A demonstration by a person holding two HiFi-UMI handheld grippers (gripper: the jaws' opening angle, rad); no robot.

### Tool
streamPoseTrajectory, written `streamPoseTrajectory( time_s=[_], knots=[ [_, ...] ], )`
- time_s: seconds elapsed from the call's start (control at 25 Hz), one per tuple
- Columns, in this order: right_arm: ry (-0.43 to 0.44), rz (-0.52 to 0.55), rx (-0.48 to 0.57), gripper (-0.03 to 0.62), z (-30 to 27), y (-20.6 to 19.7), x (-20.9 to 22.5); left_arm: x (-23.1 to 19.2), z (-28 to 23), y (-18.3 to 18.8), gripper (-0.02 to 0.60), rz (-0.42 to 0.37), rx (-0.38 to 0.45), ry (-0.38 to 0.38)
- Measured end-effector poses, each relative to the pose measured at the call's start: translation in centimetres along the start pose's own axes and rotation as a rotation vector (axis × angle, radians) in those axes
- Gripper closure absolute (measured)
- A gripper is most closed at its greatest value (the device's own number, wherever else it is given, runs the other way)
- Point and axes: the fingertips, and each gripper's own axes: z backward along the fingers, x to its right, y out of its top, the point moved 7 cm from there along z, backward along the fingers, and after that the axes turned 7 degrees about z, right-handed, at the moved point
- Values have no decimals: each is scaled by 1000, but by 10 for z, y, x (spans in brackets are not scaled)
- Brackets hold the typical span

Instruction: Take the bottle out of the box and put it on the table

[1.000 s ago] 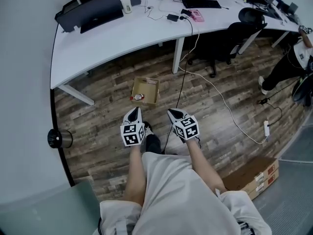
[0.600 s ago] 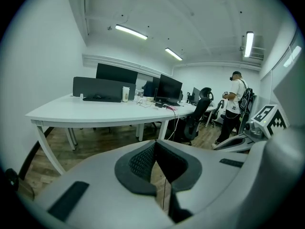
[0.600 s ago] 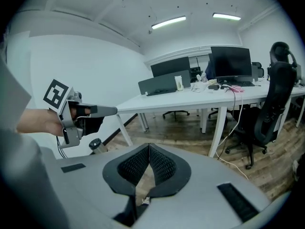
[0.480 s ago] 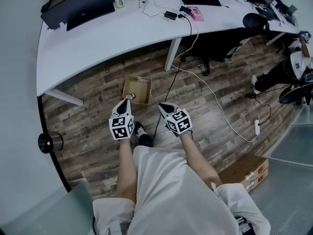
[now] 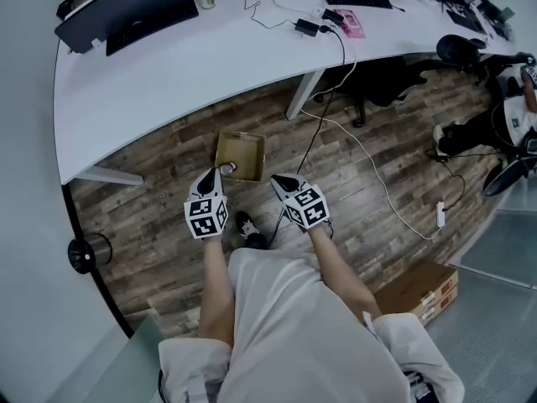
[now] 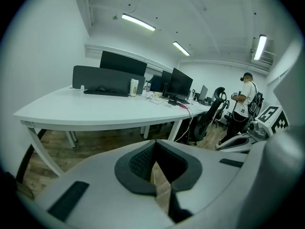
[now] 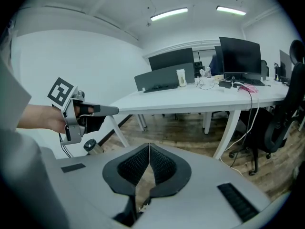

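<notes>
2 arms stretched forward, side by side — left gripper [image 5: 215,175] and right gripper [image 5: 278,180] both closed.

Wood-plank floor [image 5: 151,217] under my left gripper [image 5: 218,172], long white desk [image 5: 210,65] with monitors [image 6: 123,63] ahead, office chair [image 5: 382,82] past my right gripper [image 5: 278,180], strip lights [image 6: 138,22] on.

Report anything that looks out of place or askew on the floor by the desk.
The bottle seems to lie on its side in the open cardboard box, which sits on the floor. A white cable trails loose across the floorboards from the desk, a possible trip hazard.
</notes>
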Motion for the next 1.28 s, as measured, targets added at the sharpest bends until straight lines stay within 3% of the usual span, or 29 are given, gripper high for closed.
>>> streamPoseTrajectory(
  time_s=[0.16,0.36,0.48,0.8,0.96,1.28],
  knots=[
    [-11,9,-13,554,-34,15,3,-32,-22,9,568,25,-19,-9],
    [-31,168,-7,554,-67,32,1,-76,-38,18,568,15,-59,-1],
    [-17,162,-17,554,-86,40,6,-95,-38,18,568,36,-54,26],
    [203,327,-42,556,-150,71,-2,-131,-26,8,568,190,4,176],
    [261,398,-67,556,-181,79,14,-140,-22,3,568,244,47,249],
    [481,496,-124,554,-206,101,64,-112,-16,-23,568,388,110,482]
  ],
)
